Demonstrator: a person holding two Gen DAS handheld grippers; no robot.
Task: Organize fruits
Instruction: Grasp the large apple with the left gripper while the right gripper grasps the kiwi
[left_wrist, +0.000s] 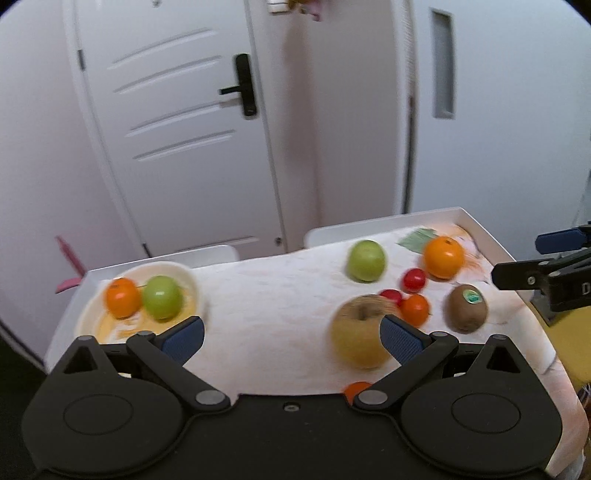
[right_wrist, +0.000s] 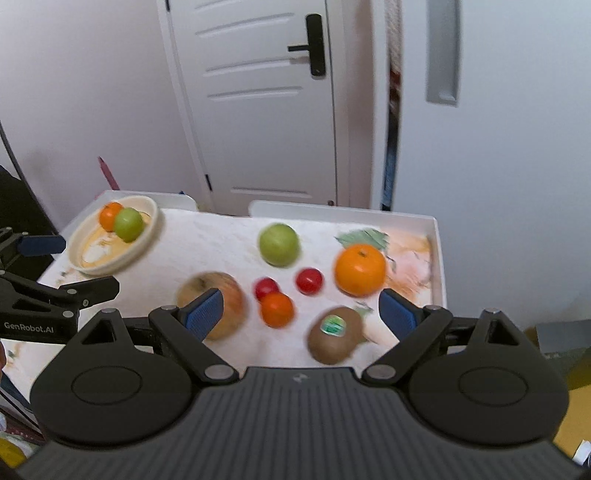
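A cream bowl (left_wrist: 92, 314) (right_wrist: 153, 236) at the table's left holds an orange and a green apple (left_wrist: 162, 297) (right_wrist: 128, 224). Loose on the white cloth lie a yellow apple (left_wrist: 356, 332) (right_wrist: 229, 302), a green apple (left_wrist: 365, 260) (right_wrist: 278, 244), a big orange (left_wrist: 443, 256) (right_wrist: 360, 269), a kiwi (left_wrist: 467, 308) (right_wrist: 334, 334), two red tomatoes (left_wrist: 413, 279) (right_wrist: 308, 280) and a small orange fruit (left_wrist: 415, 309) (right_wrist: 277, 309). My left gripper (left_wrist: 291, 336) is open above the cloth between bowl and yellow apple. My right gripper (right_wrist: 301, 314) is open, above the kiwi and small fruits.
The table is a white tray-like top (right_wrist: 437, 240) with a raised rim, standing in front of a white door (left_wrist: 177, 122) and wall. Another small orange fruit (left_wrist: 354, 389) peeks out near my left gripper's body. A yellow object (left_wrist: 569, 339) lies off the right edge.
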